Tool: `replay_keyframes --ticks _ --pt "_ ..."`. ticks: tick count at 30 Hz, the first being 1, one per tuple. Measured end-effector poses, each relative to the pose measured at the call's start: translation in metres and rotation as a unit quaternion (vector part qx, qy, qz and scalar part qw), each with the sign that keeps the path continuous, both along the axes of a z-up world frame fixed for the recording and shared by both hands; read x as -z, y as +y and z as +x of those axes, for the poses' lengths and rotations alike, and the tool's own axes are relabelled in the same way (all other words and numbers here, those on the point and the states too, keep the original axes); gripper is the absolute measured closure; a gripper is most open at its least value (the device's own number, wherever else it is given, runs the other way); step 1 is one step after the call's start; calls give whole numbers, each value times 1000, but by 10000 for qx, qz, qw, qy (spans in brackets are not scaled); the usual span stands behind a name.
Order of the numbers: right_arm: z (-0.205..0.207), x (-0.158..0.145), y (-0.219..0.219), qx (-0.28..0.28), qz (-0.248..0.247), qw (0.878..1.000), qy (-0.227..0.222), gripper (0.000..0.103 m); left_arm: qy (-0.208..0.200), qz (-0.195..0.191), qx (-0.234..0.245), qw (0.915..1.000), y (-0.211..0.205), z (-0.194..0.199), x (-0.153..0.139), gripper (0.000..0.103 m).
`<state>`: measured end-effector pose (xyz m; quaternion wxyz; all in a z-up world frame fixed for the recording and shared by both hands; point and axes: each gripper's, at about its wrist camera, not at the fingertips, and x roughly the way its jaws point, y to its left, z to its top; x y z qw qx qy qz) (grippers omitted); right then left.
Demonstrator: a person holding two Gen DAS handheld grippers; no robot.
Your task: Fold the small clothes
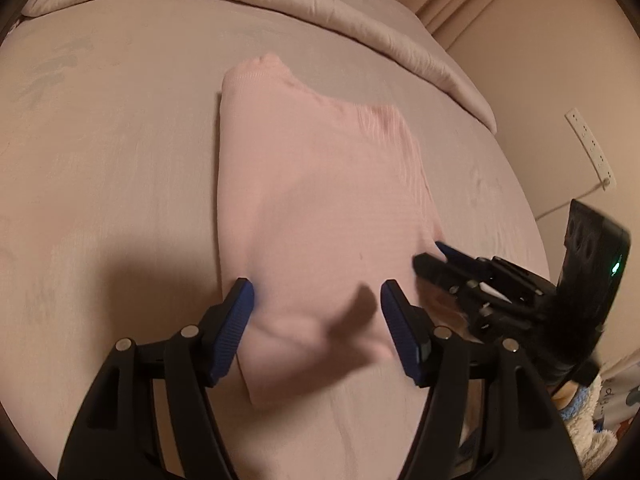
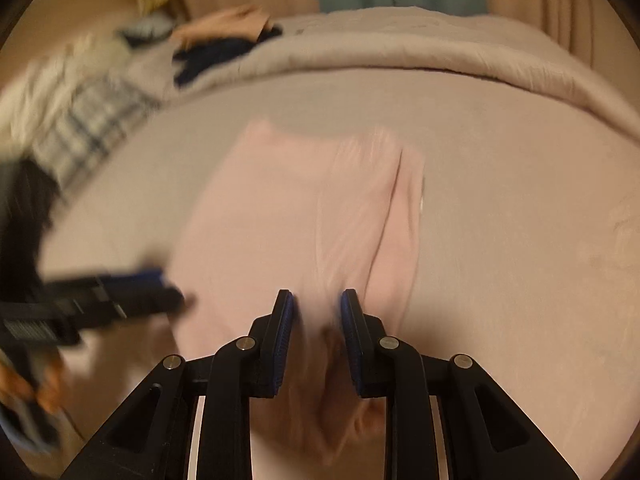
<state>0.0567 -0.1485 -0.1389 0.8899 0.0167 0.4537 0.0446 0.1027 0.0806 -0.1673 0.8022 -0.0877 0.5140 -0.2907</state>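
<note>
A small pink garment (image 1: 316, 200) lies partly folded on the pink bed sheet (image 1: 112, 160); it also shows in the right wrist view (image 2: 288, 216). My left gripper (image 1: 316, 300) is open, its blue pads on either side of the garment's near end, which bunches up between them. My right gripper (image 2: 316, 312) has its jaws partly closed with a fold of the pink fabric between the pads; whether they pinch it is blurred. In the left wrist view the right gripper (image 1: 440, 256) sits at the garment's right edge. The left gripper (image 2: 160, 284) appears blurred at the garment's left edge.
A rolled duvet (image 1: 320, 4) runs along the far side of the bed. A heap of other clothes (image 2: 132, 64), checked and dark, lies at the back left. A wall with a power strip (image 1: 592, 148) is to the right.
</note>
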Motion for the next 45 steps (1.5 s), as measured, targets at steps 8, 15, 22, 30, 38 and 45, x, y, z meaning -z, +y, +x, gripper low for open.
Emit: replay_keyframes --ticks 8,15,22,30,38,45 --pt "-40 8 -14 227 606 9974 322 79 147 164 137 9997 12 -42 9 36" --pt "-66 -5 -29 423 1023 9938 115 46 94 320 -149 9993 27 -62 1 29" --pt "-66 2 -47 742 1807 9806 148 32 127 69 -308 9994 40 -66 -7 13" --pt "-61 17 -63 1076 2487 9619 371 26 205 -58 -493 9986 37 -50 -6 7" --pt "-50 15 -63 1186 2516 9598 363 25 300 -191 -632 9974 41 -36 -1 6" --pt "-39 17 -67 1225 2476 9602 419 25 431 -426 -735 9955 45 -29 4 1"
